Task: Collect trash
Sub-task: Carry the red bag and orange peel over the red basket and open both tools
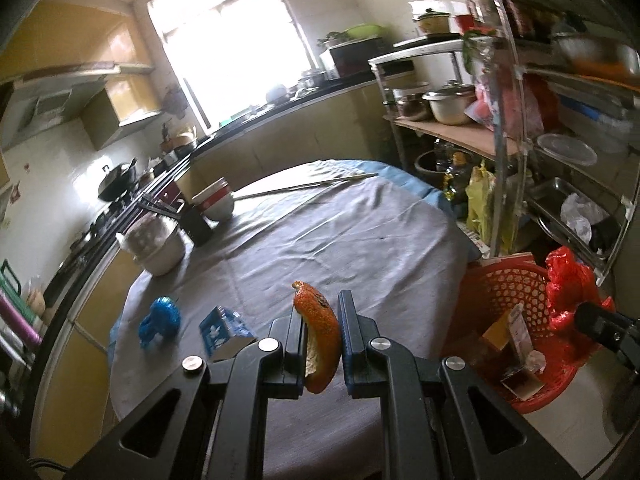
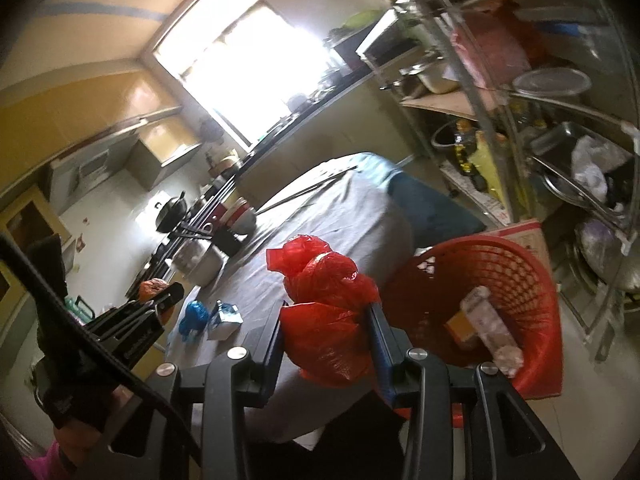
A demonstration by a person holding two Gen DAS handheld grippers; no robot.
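The left hand-held gripper (image 1: 320, 334) pinches a curved orange peel (image 1: 318, 336); the right hand-held gripper (image 2: 330, 326) clamps a crumpled red plastic bag (image 2: 326, 308) beside the red mesh basket (image 2: 532, 280), already holding wrappers. A blue crumpled wrapper (image 1: 159, 320) and small blue-white carton (image 1: 224, 330) remain on the near-left desk (image 1: 340, 240).

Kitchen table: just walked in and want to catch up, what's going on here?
A person with a gripper in each hand is clearing trash. The left gripper is shut on an orange peel, held above the table. The right gripper is shut on a red bag, beside the red basket, which already holds some wrappers. A blue bag and a blue carton are on the table.
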